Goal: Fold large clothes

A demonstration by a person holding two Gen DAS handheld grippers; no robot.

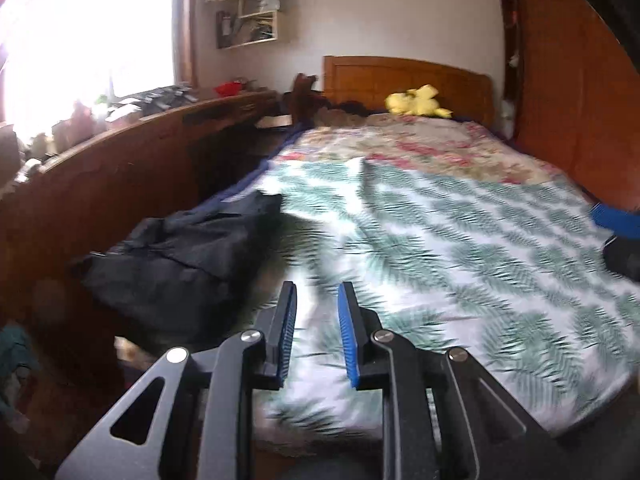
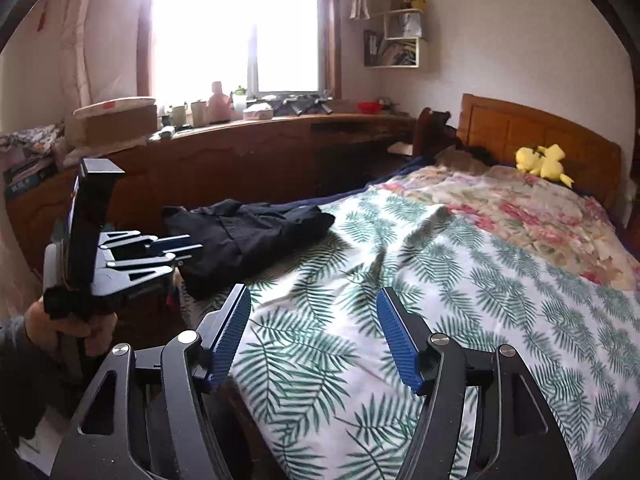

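Note:
A dark garment (image 1: 180,256) lies crumpled at the left edge of the bed, partly hanging over the side; the right wrist view shows it (image 2: 248,232) as a flattened heap. My left gripper (image 1: 317,286) hovers over the leaf-print sheet (image 1: 460,240) just right of the garment, its jaws slightly apart and empty. A hand holds that left gripper (image 2: 188,246) near the garment's near end. My right gripper (image 2: 313,290) stands wide open above the sheet (image 2: 400,280), with nothing between its blue pads. Its blue pad (image 1: 616,220) shows at the right edge of the left wrist view.
A floral quilt (image 2: 520,216) covers the far half of the bed, with a yellow plush toy (image 2: 542,164) by the wooden headboard (image 2: 520,128). A long wooden cabinet (image 2: 240,156) loaded with items runs under the window. A wooden wardrobe (image 1: 572,100) stands at the right.

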